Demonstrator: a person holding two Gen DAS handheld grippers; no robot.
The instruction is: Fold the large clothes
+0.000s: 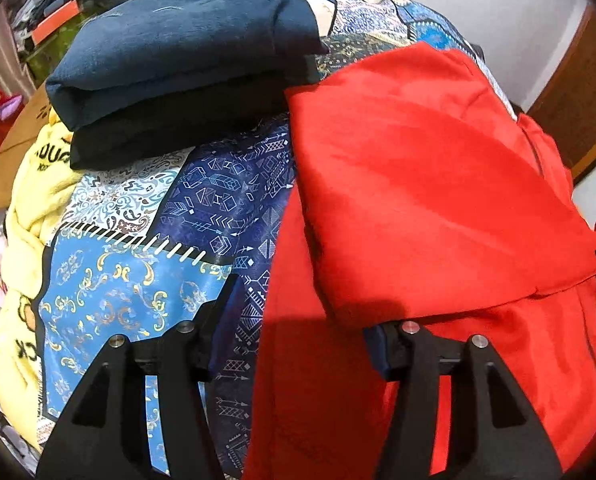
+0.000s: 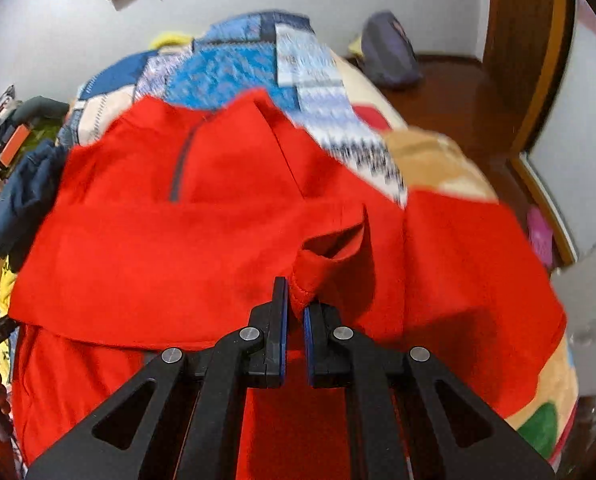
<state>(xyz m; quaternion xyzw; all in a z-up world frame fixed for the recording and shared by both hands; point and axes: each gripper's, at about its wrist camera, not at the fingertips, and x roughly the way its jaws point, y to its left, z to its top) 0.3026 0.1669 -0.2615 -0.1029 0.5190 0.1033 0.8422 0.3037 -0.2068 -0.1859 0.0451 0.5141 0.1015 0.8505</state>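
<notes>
The bed's patterned blue quilt (image 1: 145,280) lies bare to the left of the red garment (image 1: 418,200), with a folded navy stack (image 1: 177,64) at the far side and a yellow printed garment (image 1: 29,208) along the left edge. On the right the bed drops off to a wooden floor (image 2: 458,96). The red garment lies across the bed, its dark zip (image 2: 179,168) running away from me toward the collar. My right gripper (image 2: 295,312) is clenched on a bunched red cuff. My left gripper (image 1: 293,344) stands released, half spread over the garment's left edge.
</notes>
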